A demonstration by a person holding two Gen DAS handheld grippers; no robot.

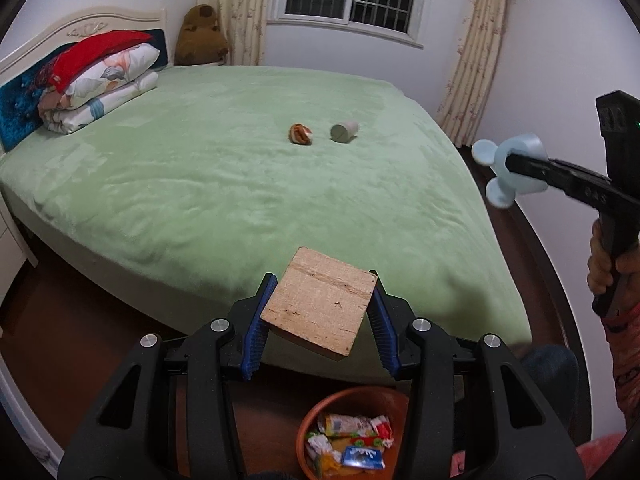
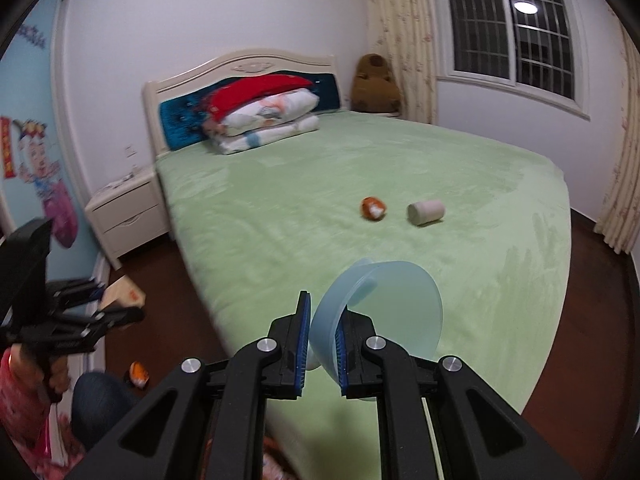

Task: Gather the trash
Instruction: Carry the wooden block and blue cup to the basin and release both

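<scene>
L tongs (image 1: 320, 312) clamped on wood block (image 1: 322, 300), hanging over orange bin (image 1: 312, 412) of wrappers on the floor at bed edge; I'd centre over the bin, then let go low so it doesn't bounce off the rim. R tongs (image 2: 322, 344) pinched tight on pale blue plastic piece (image 2: 384, 304), drop it 2nd. Farther out on green bed (image 1: 200, 184): orange wrapper (image 1: 300, 134) beside pale cup (image 1: 344, 132), still to fetch; no print legible on wrappers or the wall poster.
</scene>
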